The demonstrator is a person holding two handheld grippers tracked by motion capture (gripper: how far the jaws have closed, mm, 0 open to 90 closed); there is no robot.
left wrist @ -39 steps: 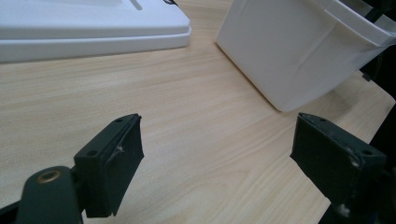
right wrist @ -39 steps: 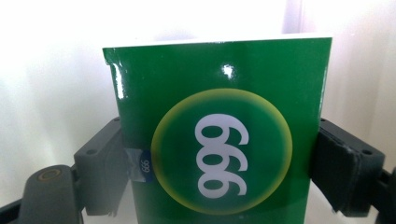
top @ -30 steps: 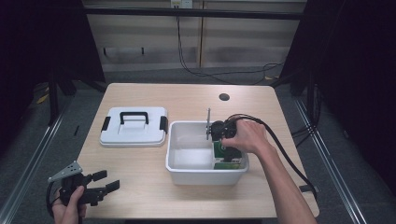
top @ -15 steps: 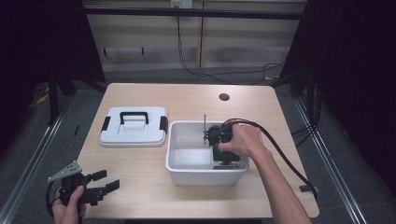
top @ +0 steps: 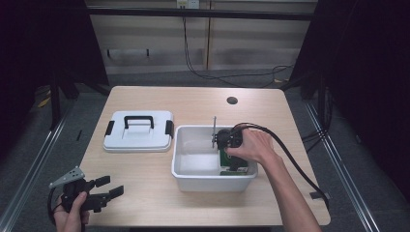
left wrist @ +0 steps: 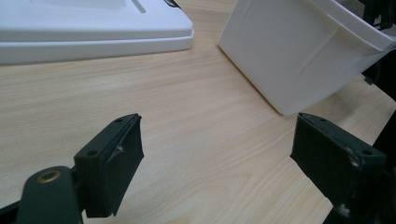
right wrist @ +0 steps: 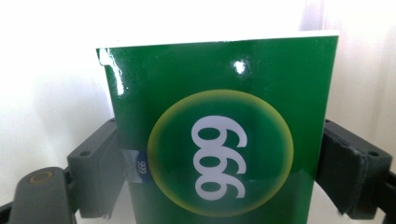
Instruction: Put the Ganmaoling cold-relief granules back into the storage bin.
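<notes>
Bin (top: pixel 186 166) sits open on the table (top: pixel 145 169) in the high view, our right claw (top: pixel 227 145) lowered inside it, the lid (top: pixel 139 130) aside. Ahead of our left claw (left wrist: pixel 219 154), spread wide and empty, lies bare wood. Between the right claw's jaws stands the green box (right wrist: pixel 224 140), gripped on both sides; we should lower it squarely before loosening.

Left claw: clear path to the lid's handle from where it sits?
Probably yes. The left claw is open and empty at the near left table edge, and the lid lies flat beyond it, black handle up, with bare table between. The bin stands to the side.
</notes>
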